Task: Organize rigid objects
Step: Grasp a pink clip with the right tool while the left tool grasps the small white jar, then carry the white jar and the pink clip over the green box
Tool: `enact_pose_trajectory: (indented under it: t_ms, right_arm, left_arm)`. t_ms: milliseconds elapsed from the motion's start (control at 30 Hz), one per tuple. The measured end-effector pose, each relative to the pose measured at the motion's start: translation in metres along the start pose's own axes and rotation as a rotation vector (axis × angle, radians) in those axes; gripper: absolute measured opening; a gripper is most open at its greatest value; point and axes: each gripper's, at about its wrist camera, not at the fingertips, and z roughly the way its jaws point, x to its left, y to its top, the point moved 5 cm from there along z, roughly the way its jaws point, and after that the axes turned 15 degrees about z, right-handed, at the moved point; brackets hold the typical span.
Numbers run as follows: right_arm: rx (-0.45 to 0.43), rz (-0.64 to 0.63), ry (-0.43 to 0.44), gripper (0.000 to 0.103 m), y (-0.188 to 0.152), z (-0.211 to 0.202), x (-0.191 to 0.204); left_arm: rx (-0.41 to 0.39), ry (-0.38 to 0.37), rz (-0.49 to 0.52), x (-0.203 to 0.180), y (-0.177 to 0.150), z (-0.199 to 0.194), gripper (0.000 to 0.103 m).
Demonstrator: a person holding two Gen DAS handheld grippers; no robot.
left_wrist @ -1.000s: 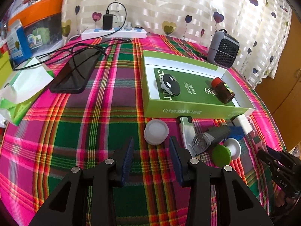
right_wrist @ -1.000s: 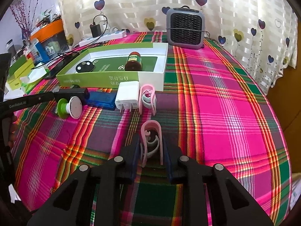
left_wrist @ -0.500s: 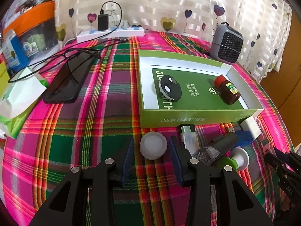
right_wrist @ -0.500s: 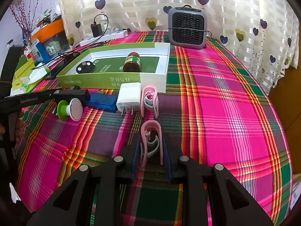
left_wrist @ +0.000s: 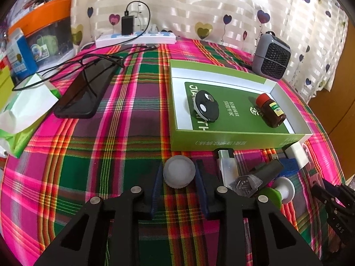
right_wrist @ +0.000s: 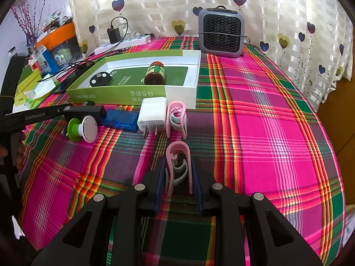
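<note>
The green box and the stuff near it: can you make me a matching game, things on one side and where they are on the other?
Things:
1. brown bottle
2. white round cap
3. pink clip
4. white charger plug

Places:
A. between the right claw fingers
B. lying inside the green box
C. on the cloth in front of the box
D. between the left claw fingers

Pairs: 1-B, 2-D, 3-A, 4-C

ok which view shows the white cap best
The left wrist view: the white cap lies close up between the left gripper fingers, round top fully visible. The right wrist view doesn't show it; the left gripper's arm covers that area.
</note>
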Motion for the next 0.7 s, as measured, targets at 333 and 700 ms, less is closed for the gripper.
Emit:
enact_pose_trajectory:
  t_ms: [333, 700]
  right_arm:
    - [0.0, 0.0, 0.001, 0.025, 0.0002, 0.0004, 0.0]
    - [0.007, 0.01, 0.001, 0.024, 0.0028, 0.0012, 0.0001]
  left_arm:
    - [0.0, 0.0, 0.0, 0.0004, 0.0001, -0.0001, 0.028]
    - [-0.011, -0.005, -0.004, 0.0005, 0.0013, -0.0074, 0.027]
